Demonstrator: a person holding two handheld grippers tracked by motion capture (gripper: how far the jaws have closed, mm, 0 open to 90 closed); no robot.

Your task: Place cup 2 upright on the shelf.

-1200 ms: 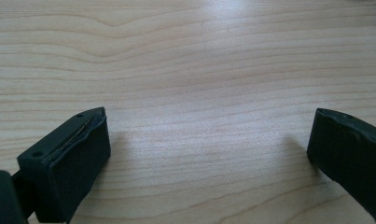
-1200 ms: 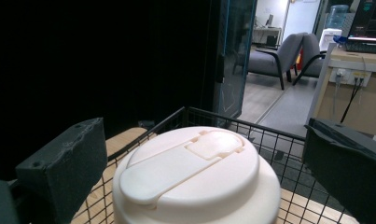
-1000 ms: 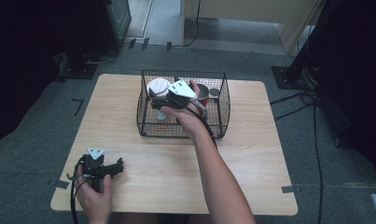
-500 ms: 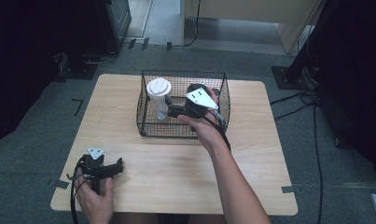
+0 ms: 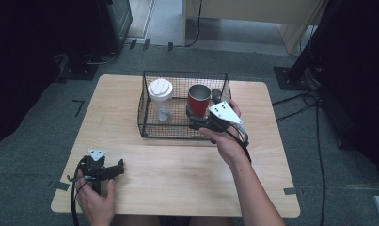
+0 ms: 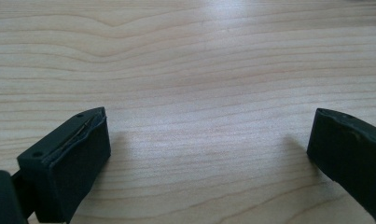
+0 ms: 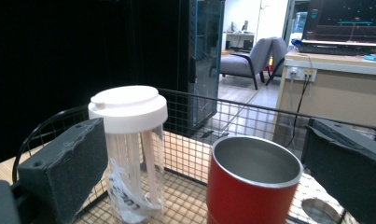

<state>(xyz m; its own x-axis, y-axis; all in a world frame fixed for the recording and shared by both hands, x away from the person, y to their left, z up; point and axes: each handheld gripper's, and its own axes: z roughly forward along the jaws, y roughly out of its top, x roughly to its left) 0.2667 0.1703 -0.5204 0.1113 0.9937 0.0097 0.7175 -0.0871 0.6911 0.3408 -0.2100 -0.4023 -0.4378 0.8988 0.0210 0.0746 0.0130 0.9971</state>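
Note:
A black wire basket point(image 5: 147, 117) stands at the table's middle back. Inside it, a clear tumbler with a white lid point(image 5: 160, 96) stands at the left and a red metal cup point(image 5: 199, 98) to its right. My right gripper point(image 5: 191, 120) is at the basket's front right corner, open and pointing in over the rim. In the right gripper view the red cup point(image 7: 251, 186) stands close between my right gripper's point(image 7: 204, 140) spread jaws, untouched, and the tumbler point(image 7: 129, 149) rises behind the left jaw. My left gripper point(image 5: 119, 168) rests open on the table's near left; nothing but bare wood lies before it point(image 6: 209, 135).
A small round metal piece point(image 7: 316, 210) lies on the basket floor right of the cup. The wooden table point(image 5: 121, 94) is ringed by grey floor. Cables trail at the right, and dark equipment stands at the back left.
My right gripper has drawn back from above the basket's middle to its front right corner, uncovering the red cup. The left gripper has stayed put.

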